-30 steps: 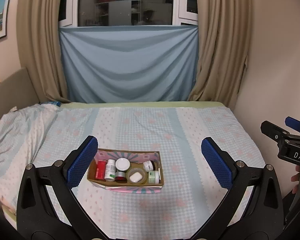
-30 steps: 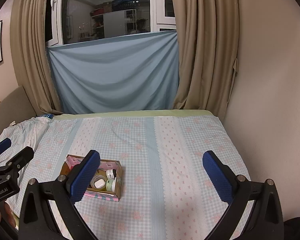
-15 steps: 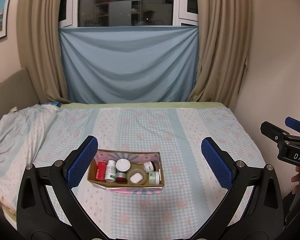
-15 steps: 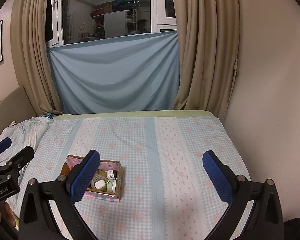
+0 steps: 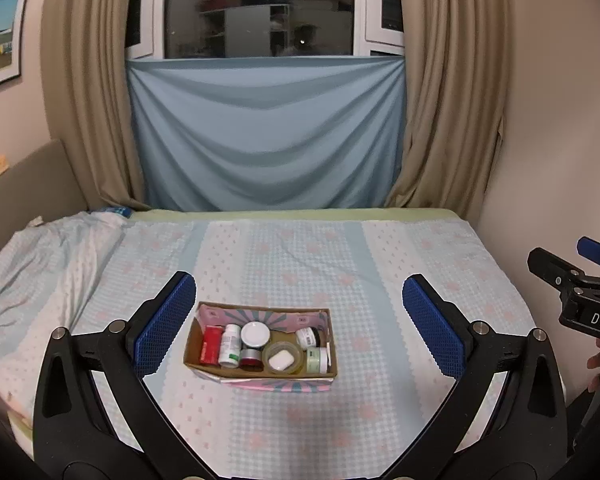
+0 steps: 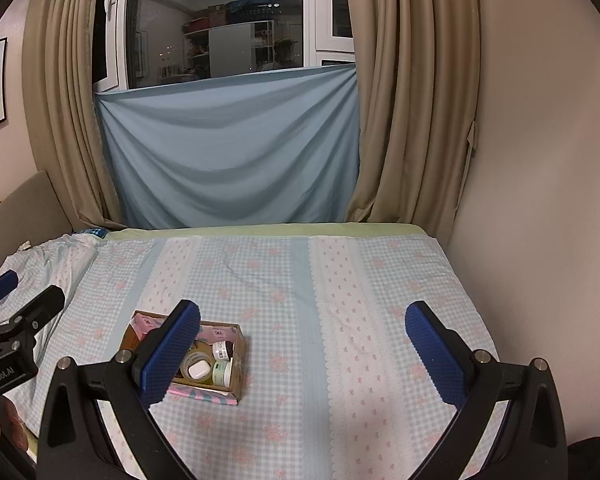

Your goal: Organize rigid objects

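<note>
cardboard box (image 5: 260, 374) sitting on the bed (image 5: 340, 264), near the front edge and a bit toward the left side. packed inside: red bottle (image 5: 211, 345), white bottle (image 5: 230, 344), white round lid (image 5: 255, 333), small white case (image 5: 281, 359) in a clear ring, green jar (image 5: 317, 360), one more small jar (image 5: 307, 336) at the back. nothing loose anywhere else on the bed.

almost nothing changed from a second ago. box in the same spot, same things inside, both tools in the same places. looks like a pause, not a move.

left tool (image 5: 296, 324) spread wide, holding nothing, hanging above the front edge with the box showing between its blue pads. right tool (image 6: 302, 346) spread wide too, empty, off toward the right side, box low and left in its view.

probably means sorting not started yet, or already done with everything in the box. cannot tell which from here. if starting, next a reach down into the box for one small thing.
</note>
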Motion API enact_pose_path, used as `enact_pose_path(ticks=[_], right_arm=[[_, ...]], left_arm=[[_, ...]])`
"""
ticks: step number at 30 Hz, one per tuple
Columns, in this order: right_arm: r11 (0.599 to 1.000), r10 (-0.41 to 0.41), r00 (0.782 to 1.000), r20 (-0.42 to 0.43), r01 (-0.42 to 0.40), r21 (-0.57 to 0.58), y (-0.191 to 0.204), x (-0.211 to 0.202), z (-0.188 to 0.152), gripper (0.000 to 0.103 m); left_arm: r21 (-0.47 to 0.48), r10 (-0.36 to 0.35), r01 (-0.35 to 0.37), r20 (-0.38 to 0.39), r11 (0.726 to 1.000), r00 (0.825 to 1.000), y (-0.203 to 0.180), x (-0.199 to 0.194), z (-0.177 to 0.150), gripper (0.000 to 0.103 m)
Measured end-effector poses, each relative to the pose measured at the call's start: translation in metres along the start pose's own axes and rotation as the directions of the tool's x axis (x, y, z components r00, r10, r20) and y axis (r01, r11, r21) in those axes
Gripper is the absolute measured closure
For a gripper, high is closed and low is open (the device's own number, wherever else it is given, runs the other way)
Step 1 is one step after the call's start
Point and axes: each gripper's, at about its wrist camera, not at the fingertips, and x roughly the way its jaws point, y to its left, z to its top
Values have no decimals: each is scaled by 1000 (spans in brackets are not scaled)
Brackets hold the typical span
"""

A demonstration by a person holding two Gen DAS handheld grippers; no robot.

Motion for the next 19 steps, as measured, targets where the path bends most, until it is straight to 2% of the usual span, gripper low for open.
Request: enact_pose_path(ticks=[10, 14, 19], right_arm=[[1000, -6, 1000, 8, 6, -8, 0, 2, 0, 1], [1000, -1, 1000, 7, 2, -8, 1, 2, -1, 1], [1000, 2, 1000, 6, -2, -9, 1, 4, -1, 1]], left_arm=[[-52, -22, 22, 3, 998, 1000, 7, 1, -1, 0], [-38, 26, -25, 6, 999, 1000, 6, 1, 0, 0], [-16, 57, -57, 47, 998, 997, 3, -4, 0, 0]])
